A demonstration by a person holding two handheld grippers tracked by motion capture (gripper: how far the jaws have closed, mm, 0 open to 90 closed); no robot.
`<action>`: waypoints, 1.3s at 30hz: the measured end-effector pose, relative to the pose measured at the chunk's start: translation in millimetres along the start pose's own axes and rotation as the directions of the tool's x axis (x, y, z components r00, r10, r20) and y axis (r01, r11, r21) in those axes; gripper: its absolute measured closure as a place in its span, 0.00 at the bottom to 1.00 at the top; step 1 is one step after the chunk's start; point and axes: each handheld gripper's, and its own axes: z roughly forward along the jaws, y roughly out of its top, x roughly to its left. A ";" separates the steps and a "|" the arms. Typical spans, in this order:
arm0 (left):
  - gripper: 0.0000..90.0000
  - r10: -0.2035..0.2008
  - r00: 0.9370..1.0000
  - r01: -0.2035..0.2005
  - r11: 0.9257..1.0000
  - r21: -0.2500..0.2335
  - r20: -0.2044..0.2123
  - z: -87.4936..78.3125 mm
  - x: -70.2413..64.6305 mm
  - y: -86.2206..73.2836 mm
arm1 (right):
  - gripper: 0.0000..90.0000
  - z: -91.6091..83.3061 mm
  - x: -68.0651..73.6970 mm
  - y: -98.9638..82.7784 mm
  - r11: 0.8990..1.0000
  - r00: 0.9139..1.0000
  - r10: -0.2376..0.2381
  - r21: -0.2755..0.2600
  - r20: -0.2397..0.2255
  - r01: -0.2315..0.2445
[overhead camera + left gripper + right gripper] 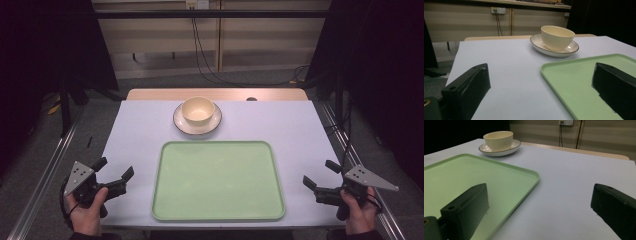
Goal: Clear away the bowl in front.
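Nothing started as far as the pictures show. Left gripper [116,172] sits at the near left corner of the tabletop [300,130], held low in the person's left hand [86,210], jaws spread apart, nothing between them. Right gripper [321,174] is at the near right corner in the right hand [361,212], jaws likewise apart and empty. Both point inward and forward, toward the middle of the table.

Green tray [218,179] lies flat along the near edge, centred between the two grippers, and it is bare. Cream bowl [198,109] stands upright on the dark-rimmed saucer [184,122], just beyond the tray's far edge, toward the middle of the table's far edge; saucer and tray are close but apart. Bowl looks empty from above.

Left gripper view: bowl [557,37] and saucer [541,43] ahead, tray [574,80] corner running under the right-hand jaw. Right gripper view: tray [461,175] under the left-hand jaw, bowl [498,140] far ahead.

Judgement: likely work is moving bowl and saucer onto the tray; neither is touched or gripped, both grippers well apart from them. Everything is left: reach, grasp, lift, place
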 end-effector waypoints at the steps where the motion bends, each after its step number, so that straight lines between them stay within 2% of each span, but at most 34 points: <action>1: 0.02 0.000 1.000 0.000 1.000 0.000 0.000 0.0 0.0 0.0 | 0.01 0.0 0.0 0.0 1.000 1.000 0.000 0.000 0.000 0.000; 4: 0.02 0.000 1.000 0.000 1.000 0.008 0.004 2.3 0.3 1.6 | 0.01 0.5 -1.0 -0.4 1.000 1.000 0.002 -0.002 0.000 -0.002; 11: 0.02 -0.003 0.999 0.001 0.998 0.061 0.033 14.2 0.9 9.7 | 0.01 2.2 -3.1 -1.3 1.000 1.000 0.005 -0.006 0.004 -0.005; 12: 0.03 -0.001 1.000 -0.002 0.997 0.072 0.031 21.7 -0.9 12.5 | 0.01 1.1 -3.1 -1.3 1.000 1.000 0.018 -0.005 0.004 -0.018; 14: 0.03 0.009 0.999 -0.012 0.997 0.079 0.036 25.6 -0.9 14.5 | 0.01 1.3 -3.2 -1.2 1.000 1.000 0.027 -0.014 0.009 -0.026; 16: 0.04 0.006 0.998 -0.012 0.995 0.103 0.055 38.7 -0.8 20.3 | 0.01 1.7 -3.3 -1.0 1.000 1.000 0.023 -0.012 0.007 -0.023; 17: 0.04 0.006 0.998 -0.012 0.995 0.103 0.055 38.7 -0.8 20.3 | 0.01 1.7 -3.3 -1.0 1.000 1.000 0.023 -0.012 0.007 -0.023; 18: 0.05 -0.007 0.999 0.003 0.994 0.113 0.035 45.7 -1.5 25.1 | 0.01 1.1 -3.0 -1.2 1.000 1.000 0.014 -0.005 0.006 -0.014; 20: 0.06 -0.017 0.999 0.013 0.993 0.120 0.039 48.6 -1.6 27.3 | 0.01 1.0 -2.5 -1.0 1.000 1.000 0.025 -0.013 0.004 -0.025; 21: 0.06 -0.016 0.998 0.009 0.992 0.122 0.058 51.1 -1.7 29.4 | 0.01 0.7 -2.9 -1.2 1.000 1.000 0.021 -0.010 0.006 -0.021; 22: 0.06 -0.003 0.999 -0.003 0.993 0.117 0.050 53.1 -3.2 31.2 | 0.01 0.6 -2.9 -1.2 1.000 1.000 0.024 -0.013 0.005 -0.024; 25: 0.08 0.017 0.997 -0.026 0.992 0.126 0.069 58.2 -5.1 36.7 | 0.01 1.6 -2.1 -1.1 1.000 1.000 0.025 -0.007 0.001 -0.025; 27: 0.07 0.017 0.997 -0.029 0.987 0.156 0.076 60.7 -10.7 42.1 | 0.01 2.1 -1.9 -1.1 1.000 1.000 0.009 -0.004 -0.005 -0.009; 30: 0.07 0.060 0.995 -0.073 0.984 0.163 0.082 65.6 -21.2 49.6 | 0.01 0.9 -1.8 -1.0 1.000 1.000 0.017 -0.007 -0.001 -0.017; 31: 0.07 0.083 0.993 -0.095 0.981 0.168 0.080 67.5 -22.7 52.0 | 0.01 1.1 -1.3 -0.6 0.999 1.000 0.029 -0.013 0.000 -0.029; 32: 0.07 0.106 0.991 -0.120 0.975 0.189 0.086 73.2 -25.9 56.4 | 0.01 1.3 -1.1 -0.2 1.000 1.000 0.024 -0.017 0.000 -0.025; 33: 0.07 0.106 0.991 -0.120 0.975 0.189 0.086 73.2 -25.9 56.4 | 0.01 1.3 -1.1 -0.2 1.000 1.000 0.024 -0.017 0.000 -0.025; 34: 0.07 0.118 0.988 -0.137 0.968 0.210 0.100 79.1 -29.0 59.7 | 0.01 1.0 -1.0 -0.3 1.000 1.000 0.007 -0.010 -0.002 -0.007; 35: 0.07 0.118 0.988 -0.137 0.968 0.210 0.100 79.1 -29.0 59.7 | 0.01 1.0 -1.0 -0.3 1.000 1.000 0.007 -0.010 -0.002 -0.007; 36: 0.07 0.124 0.986 -0.147 0.964 0.221 0.114 85.8 -31.1 61.8 | 0.01 0.2 -1.1 -0.3 1.000 1.000 0.007 -0.011 -0.004 -0.007; 39: 0.08 0.111 0.986 -0.138 0.963 0.230 0.126 92.8 -32.1 64.0 | 0.01 -1.0 -1.1 -0.4 1.000 1.000 0.005 -0.014 -0.005 -0.005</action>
